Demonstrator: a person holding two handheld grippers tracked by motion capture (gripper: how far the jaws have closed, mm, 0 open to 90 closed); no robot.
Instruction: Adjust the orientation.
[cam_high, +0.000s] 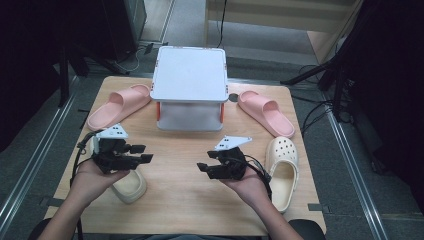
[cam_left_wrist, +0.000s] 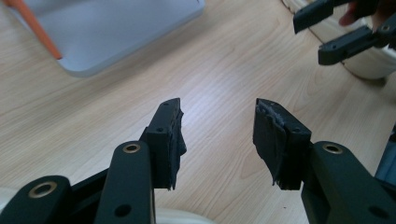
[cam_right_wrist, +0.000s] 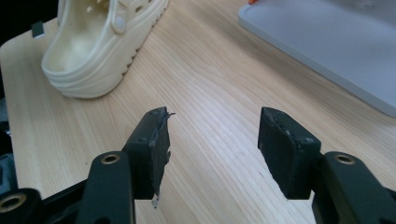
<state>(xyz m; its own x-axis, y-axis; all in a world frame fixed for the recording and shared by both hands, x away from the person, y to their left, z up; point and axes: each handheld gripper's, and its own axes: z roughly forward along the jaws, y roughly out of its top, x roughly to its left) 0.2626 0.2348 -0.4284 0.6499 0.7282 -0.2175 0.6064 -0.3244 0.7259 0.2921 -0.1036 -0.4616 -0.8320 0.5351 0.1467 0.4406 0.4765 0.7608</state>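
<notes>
Even overhead light, soft shadows, dark surroundings, slightly soft focus.

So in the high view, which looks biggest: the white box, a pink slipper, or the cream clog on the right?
Largest to smallest:
1. white box
2. and 3. right pink slipper and cream clog look alike; the clog is nearer, so unranked.

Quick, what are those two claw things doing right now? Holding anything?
Left gripper: open, nothing between its fingers, above the table.
Right gripper: open, also holding nothing.

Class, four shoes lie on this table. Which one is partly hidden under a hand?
The cream clog at the near left: the left gripper and its hand cover part of it. The other cream clog and both pink slides lie uncovered.
</notes>
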